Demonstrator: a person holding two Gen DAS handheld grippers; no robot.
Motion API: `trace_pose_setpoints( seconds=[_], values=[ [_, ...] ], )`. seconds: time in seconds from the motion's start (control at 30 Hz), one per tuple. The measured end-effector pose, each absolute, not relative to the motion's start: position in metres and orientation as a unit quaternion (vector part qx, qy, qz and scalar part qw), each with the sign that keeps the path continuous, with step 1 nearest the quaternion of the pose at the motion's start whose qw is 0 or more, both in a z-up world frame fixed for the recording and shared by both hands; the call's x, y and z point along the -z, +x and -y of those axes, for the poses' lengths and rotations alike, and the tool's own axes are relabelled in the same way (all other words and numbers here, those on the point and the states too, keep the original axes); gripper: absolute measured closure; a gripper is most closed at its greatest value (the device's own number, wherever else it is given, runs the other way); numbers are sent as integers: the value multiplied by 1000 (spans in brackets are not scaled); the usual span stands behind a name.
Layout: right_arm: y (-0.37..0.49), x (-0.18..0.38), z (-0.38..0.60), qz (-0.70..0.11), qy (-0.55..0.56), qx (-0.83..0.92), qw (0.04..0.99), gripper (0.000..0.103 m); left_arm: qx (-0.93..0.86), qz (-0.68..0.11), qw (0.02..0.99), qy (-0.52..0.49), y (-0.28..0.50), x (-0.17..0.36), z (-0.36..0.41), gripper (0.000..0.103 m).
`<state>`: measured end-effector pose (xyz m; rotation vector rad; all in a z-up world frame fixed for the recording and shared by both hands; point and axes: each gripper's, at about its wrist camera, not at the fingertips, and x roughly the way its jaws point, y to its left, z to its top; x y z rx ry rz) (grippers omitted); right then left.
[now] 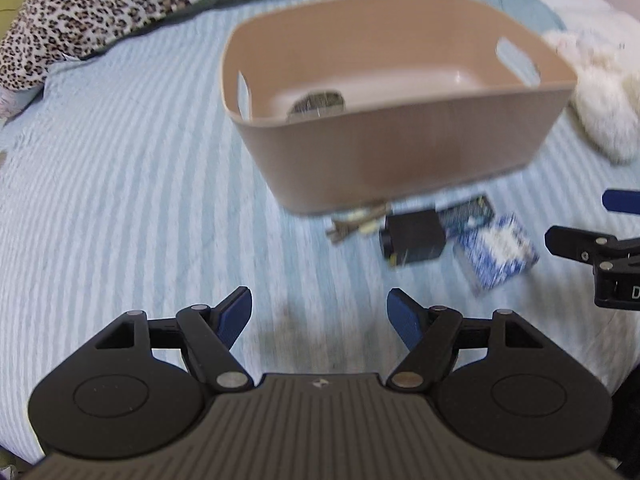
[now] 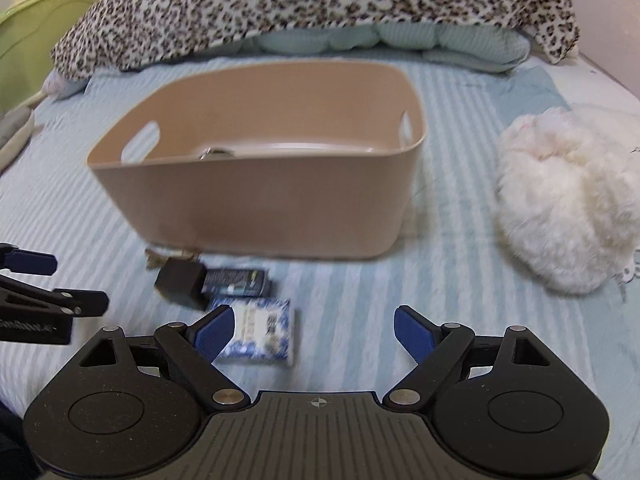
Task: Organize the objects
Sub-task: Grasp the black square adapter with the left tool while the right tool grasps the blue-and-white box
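Striped light-blue bedspread (image 2: 460,280), leopard-print blanket (image 2: 320,4) at the far end, fluffy white plush (image 2: 568,200) on the right. Tan plastic bin (image 2: 256,184) with cut-out handles sits mid-bed; one small round grey item (image 1: 318,105) already inside, blurred. Loose clutter just in front of the bin's near wall: black box-shaped item (image 2: 182,283), dark flat packet (image 2: 240,281) touching it, blue-and-white patterned packet (image 2: 262,332) nearest, plus some thin sticks (image 1: 356,222), too blurred to name. Right gripper (image 2: 314,334) jaws wide, empty; the patterned packet lies just ahead and left of centre, beside its left pad, long axis roughly across the jaws. Left gripper (image 1: 320,314) also wide, empty, over bare bedspread; clutter well to its right. Right hand nearer, likely picks the packet.
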<state>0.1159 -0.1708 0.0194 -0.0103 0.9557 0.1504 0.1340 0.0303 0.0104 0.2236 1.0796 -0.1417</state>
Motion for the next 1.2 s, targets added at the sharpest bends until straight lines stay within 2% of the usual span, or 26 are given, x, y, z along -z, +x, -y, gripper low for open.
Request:
trace_pose_setpoints(
  seconds=[0.23, 0.7, 1.2],
  values=[
    [114, 6, 156, -493, 1, -93, 865, 15, 68, -528, 837, 130, 131, 10, -33, 28],
    [130, 33, 140, -509, 19, -105, 854, 15, 61, -537, 832, 124, 148, 22, -31, 28],
    [134, 39, 184, -513, 42, -67, 855, 17, 93, -518, 846, 86, 165, 25, -3, 27]
  ],
)
